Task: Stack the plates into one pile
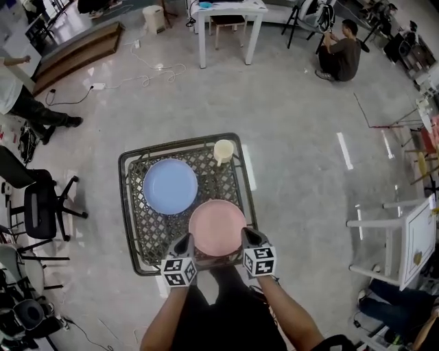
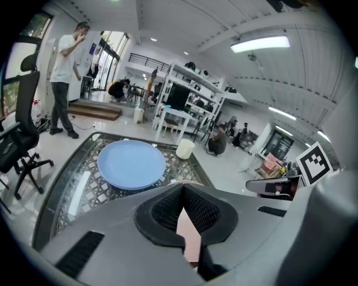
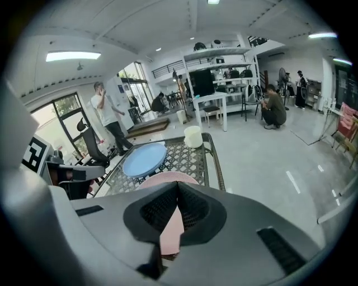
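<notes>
An open-plan lab or workshop is indicated by the polished grey floor (image 1: 302,151) spread all round the jaws, the loose cables (image 1: 154,74) and white table (image 1: 228,10) far ahead of them, the equipment-laden shelving (image 3: 219,53) beyond, the office chair (image 1: 40,209) off to their left and the strip lights (image 2: 263,43) overhead.

Far left: a round pale-blue plastic plate (image 1: 170,186) fills most of that side of the dark lattice worktop (image 1: 149,236).
Far right corner: a cream plastic cup (image 1: 223,151) stands by the rim.
Near middle: a round pink plastic plate (image 1: 217,227) lies just beside the blue one.
Open room: bare lattice at near left, and between cup and pink plate.
</notes>
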{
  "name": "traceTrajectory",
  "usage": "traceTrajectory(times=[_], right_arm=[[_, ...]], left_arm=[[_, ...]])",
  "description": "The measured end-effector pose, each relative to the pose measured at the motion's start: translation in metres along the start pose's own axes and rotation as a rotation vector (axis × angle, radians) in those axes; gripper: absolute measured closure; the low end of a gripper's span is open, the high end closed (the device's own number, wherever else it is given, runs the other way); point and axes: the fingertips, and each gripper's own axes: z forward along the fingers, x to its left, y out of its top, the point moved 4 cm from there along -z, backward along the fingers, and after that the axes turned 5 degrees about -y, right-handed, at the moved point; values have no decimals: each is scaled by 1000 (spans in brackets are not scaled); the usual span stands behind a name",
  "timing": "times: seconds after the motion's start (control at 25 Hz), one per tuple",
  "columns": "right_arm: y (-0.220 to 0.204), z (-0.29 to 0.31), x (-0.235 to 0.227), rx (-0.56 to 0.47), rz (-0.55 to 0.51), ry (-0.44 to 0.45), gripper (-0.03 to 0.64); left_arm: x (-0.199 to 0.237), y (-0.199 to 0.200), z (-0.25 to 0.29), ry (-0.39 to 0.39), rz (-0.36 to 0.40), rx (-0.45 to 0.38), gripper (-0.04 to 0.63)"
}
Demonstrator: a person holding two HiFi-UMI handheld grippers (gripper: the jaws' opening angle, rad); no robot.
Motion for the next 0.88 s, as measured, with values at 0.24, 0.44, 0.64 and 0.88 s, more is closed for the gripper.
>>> traceTrajectory(times=[0.24,0.44,0.64,0.88], right_arm=[[-36,32,-16,127,-11,-29,606],[-64,48,-26,235,25,-28,531],[-89,63,-39,322,36,-63,529],[-106,75,-44,370,63,-70,528]], left_arm=[[18,-39,25,11,-62,87,455],[31,-70,40,43,-89,179,425],[45,-96,54,72,-118,256,411],[49,-110,65,74,-119,295,410]])
